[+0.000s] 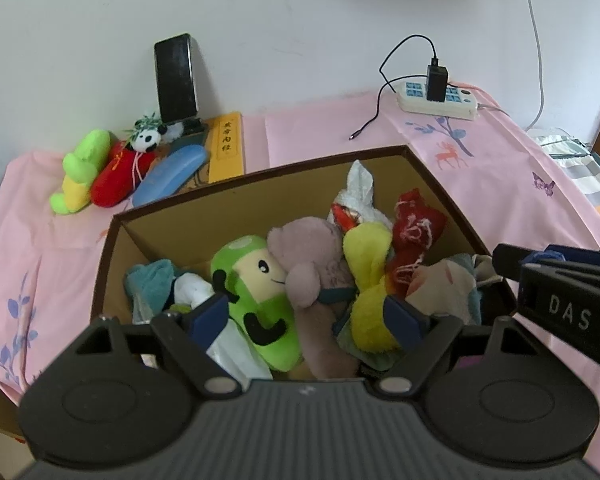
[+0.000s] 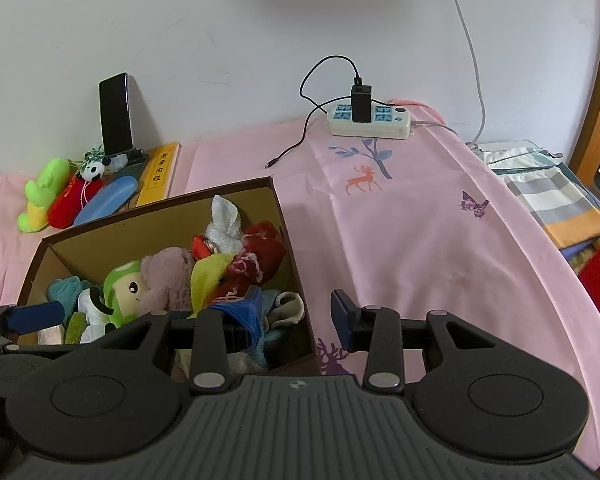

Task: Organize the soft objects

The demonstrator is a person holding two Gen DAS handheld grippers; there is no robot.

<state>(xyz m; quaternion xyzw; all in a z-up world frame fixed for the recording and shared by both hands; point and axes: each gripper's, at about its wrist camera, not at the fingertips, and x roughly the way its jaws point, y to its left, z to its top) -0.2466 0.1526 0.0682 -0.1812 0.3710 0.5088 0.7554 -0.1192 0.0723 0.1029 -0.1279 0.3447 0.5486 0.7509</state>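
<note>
**Box nearly full, both tongs empty — grip notes**

While both grippers hang over the box [image 1: 440, 184], here's my read. Left gripper [image 1: 306, 316] is spread wide over the pile, nothing between the pads. Right gripper [image 2: 296, 312] is also wide, straddling the box's right wall w/ one finger inside and one outside, holding nothing.

Soft stuff sits mostly in the box: green plush [image 1: 256, 292], mauve plush [image 1: 308, 264], yellow plush [image 1: 368, 276], red knit item [image 1: 416, 236], white cloth [image 1: 360, 188], teal cloth [image 1: 152, 280]. Three more plushies lie outside at back left on the pink sheet [image 1: 500, 176]: lime toy [image 1: 80, 172], red toy [image 1: 114, 178] and panda [image 1: 148, 140].

Handling, my guess: all light, squashy, not fragile, decent friction. I'd pinch a thick body section, not a limb or loose yarn, since it'll sag. Cloths: grab a bunched fold.

Text: "DAS" on the right gripper's side in left cam. Yellow book [image 1: 228, 148] has vertical characters, too small to read for sure.
</note>
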